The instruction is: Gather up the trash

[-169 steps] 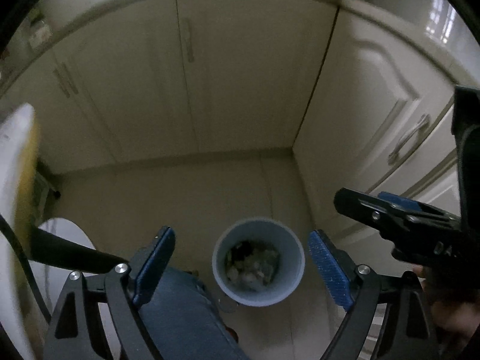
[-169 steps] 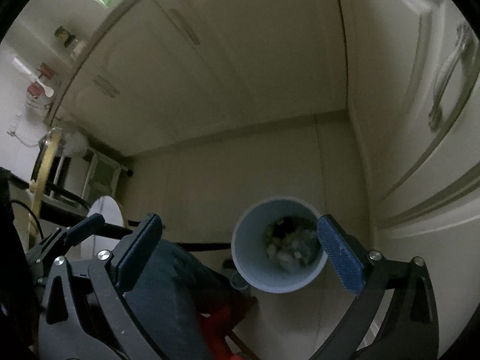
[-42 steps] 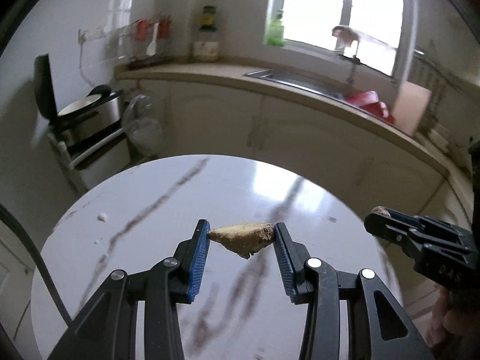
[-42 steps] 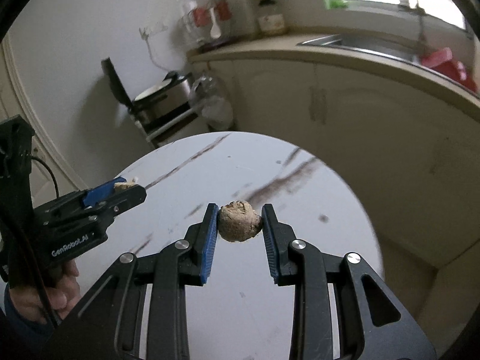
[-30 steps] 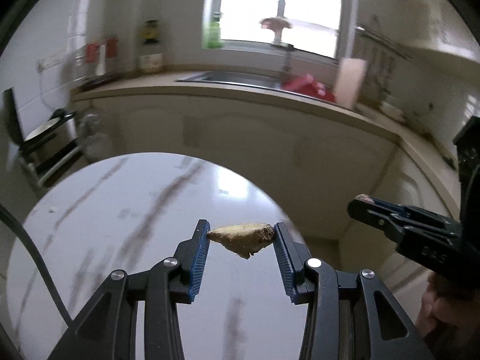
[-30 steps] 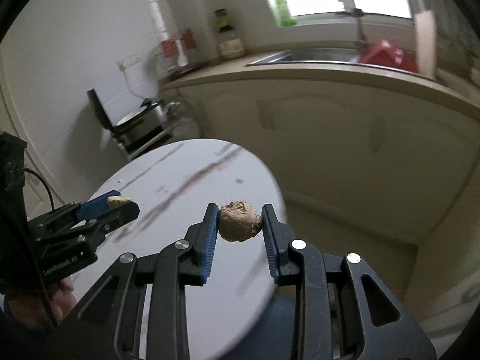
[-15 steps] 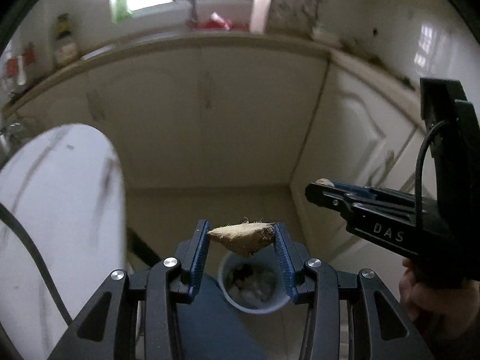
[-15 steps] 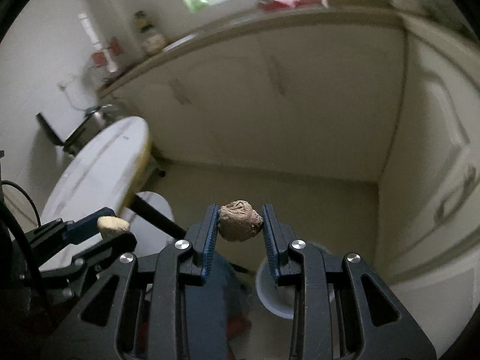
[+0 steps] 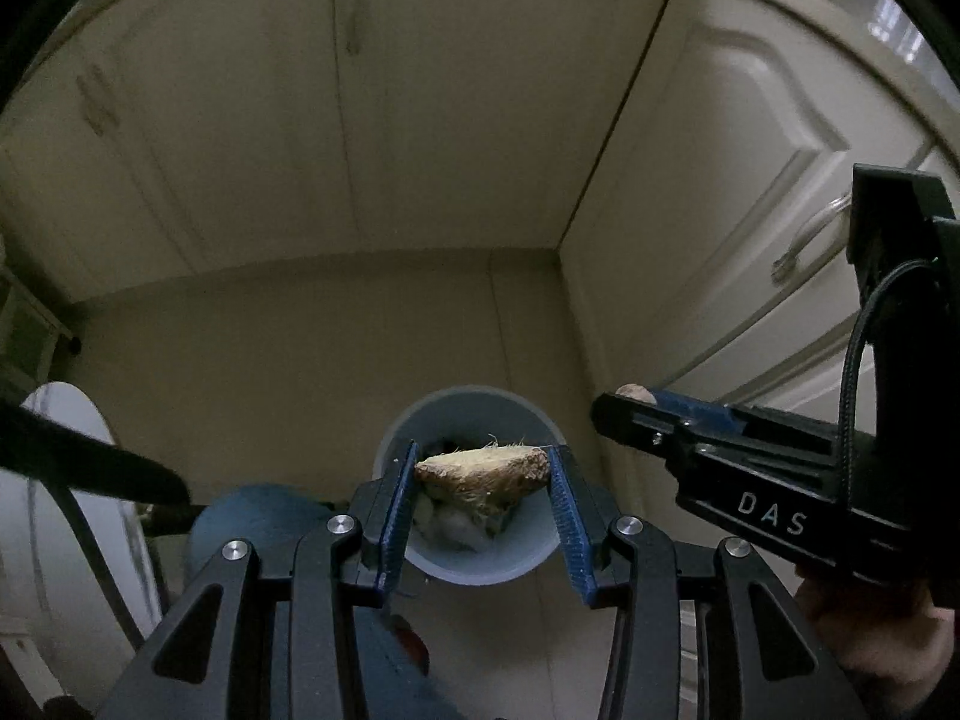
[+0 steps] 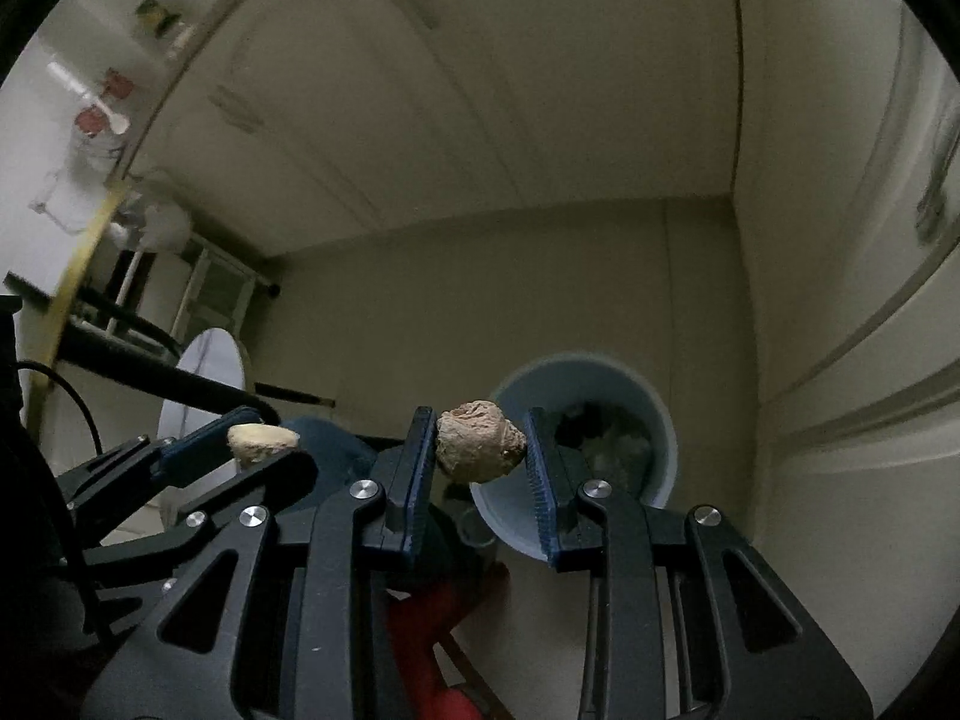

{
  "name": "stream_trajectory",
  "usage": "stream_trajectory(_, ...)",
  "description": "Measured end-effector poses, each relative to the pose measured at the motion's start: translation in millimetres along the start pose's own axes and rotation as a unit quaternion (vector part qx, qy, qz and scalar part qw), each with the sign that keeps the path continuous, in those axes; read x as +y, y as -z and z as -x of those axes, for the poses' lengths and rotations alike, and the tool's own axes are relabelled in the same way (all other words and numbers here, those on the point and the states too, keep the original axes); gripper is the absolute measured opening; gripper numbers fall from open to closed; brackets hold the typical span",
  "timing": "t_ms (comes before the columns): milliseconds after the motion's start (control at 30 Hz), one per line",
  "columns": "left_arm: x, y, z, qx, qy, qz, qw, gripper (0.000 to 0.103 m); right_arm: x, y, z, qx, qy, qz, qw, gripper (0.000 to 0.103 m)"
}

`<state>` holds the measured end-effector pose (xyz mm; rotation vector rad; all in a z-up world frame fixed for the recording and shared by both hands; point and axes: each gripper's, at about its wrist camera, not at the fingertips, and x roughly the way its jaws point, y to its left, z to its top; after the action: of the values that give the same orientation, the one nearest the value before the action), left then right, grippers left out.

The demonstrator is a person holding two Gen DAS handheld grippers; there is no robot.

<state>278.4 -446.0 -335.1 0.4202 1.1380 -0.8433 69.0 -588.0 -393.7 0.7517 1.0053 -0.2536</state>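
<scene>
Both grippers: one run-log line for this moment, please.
left gripper: shut on wedge scrap | right gripper: shut on round scrap | bin: below, nothing released

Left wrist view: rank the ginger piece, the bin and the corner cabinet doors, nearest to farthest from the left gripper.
1. Ginger piece: clamped between the left gripper's fingers.
2. Bin: on the floor below, just past the fingertips, mouth up, trash inside.
3. Cabinet doors: farthest, standing beyond the bin across the bare floor.
</scene>
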Motion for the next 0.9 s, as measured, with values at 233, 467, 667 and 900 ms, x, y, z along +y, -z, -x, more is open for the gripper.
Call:
stream_trajectory(233,13,5,-25,0.033,-0.033,0.005,0.9989,0.077,-33,-2,-31,0.022,-0.014,-0.055,0.998,0.069)
stream_trajectory(467,7,0,-21,0.023,-0.074,-0.01,0.9969,0.088,-39,-7,-34,0.011,0.002,-0.094,0.996,0.103)
stream_trajectory(667,-2,8,-2,0.002,-0.086,-0.017,0.9961,0.091,-28,-9,-23,0.003,0.029,-0.1,0.995,0.103)
stream_trajectory(900,-7,29,44,-0.033,-0.076,-0.021,0.9964,0.091,3,-11,15,-0.024,0.074,-0.068,0.995,0.103)
